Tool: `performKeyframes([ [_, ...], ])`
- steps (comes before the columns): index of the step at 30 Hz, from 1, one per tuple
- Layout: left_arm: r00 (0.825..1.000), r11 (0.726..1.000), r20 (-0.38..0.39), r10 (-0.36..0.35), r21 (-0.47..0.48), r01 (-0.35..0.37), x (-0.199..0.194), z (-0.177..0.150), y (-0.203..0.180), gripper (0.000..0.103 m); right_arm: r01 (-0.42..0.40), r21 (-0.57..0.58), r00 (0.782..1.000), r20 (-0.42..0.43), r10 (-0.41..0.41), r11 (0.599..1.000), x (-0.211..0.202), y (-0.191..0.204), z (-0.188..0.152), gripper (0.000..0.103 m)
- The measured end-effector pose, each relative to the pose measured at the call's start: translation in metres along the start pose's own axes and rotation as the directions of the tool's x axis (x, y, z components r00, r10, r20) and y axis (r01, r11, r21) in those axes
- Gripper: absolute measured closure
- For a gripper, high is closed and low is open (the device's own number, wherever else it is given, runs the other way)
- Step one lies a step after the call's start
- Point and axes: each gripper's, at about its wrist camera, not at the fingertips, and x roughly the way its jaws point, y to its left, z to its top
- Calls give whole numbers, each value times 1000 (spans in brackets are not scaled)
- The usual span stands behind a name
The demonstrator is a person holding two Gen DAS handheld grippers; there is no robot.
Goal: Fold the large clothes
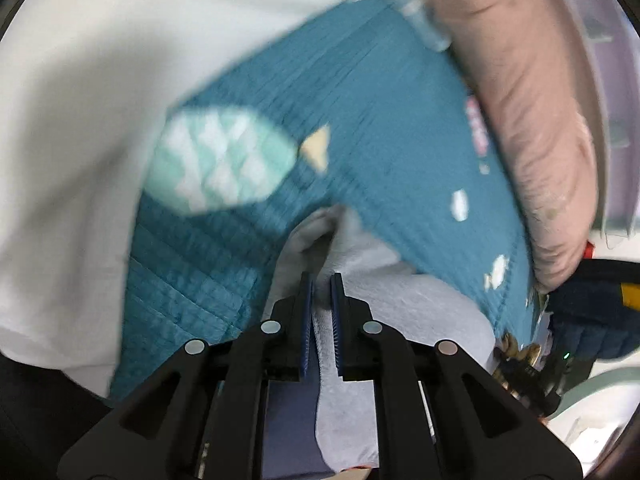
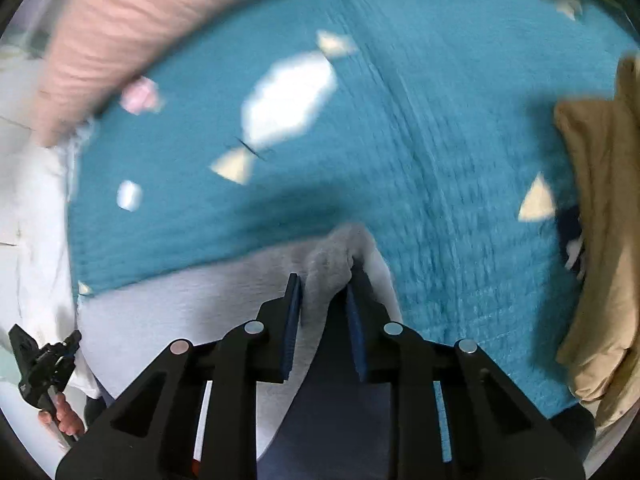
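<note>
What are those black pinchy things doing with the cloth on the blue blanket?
A person is folding laundry with two hand-held grippers. The left gripper and the right gripper are each shut on a bunched edge of the same pale grey-white fleecy garment, which lies over a teal quilted bedspread with white fish shapes. A pink pillow lies along the bedspread's edge, and a tan cloth lies beside it.

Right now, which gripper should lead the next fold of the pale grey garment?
Neither clearly. Left gripper and right gripper each pinch a bunch of the pale grey garment over the teal quilted blanket; probably move both together.
</note>
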Motion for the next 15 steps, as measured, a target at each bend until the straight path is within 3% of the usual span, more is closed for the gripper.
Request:
performKeyframes([
  [1,1000,1000,-11,28,8,-28,5,1,-4,94,-21,28,1000,-2,21,999,0,-4,-1,79],
  [2,999,999,-3,36,23,-36,4,0,-8,94,-30,45,1000,8,29,999,-5,-6,-2,72],
  [3,999,998,12,39,53,-39,-1,-2,-14,89,-33,47,999,17,32,998,-13,-5,-6,56],
  [4,998,994,34,46,94,-49,-8,-5,-23,84,-42,36,999,28,41,998,-22,-4,-10,47],
  [5,998,991,34,56,121,-60,-14,-8,-28,56,-50,11,997,56,49,999,-36,-1,-17,34],
  [6,997,988,29,67,134,-70,-19,-12,-31,22,-44,-14,996,79,45,999,-46,1,-25,28],
  [8,997,987,37,72,141,-76,-31,-24,-31,18,-28,-57,996,89,33,998,-58,3,-38,27],
  [12,992,976,-32,125,183,-117,-29,-49,-20,24,-31,-78,999,9,31,996,-48,-6,-76,27],
  [15,982,972,-102,159,193,-137,-18,-74,-1,25,28,-85,999,-34,-31,996,-30,-13,-100,27],
])
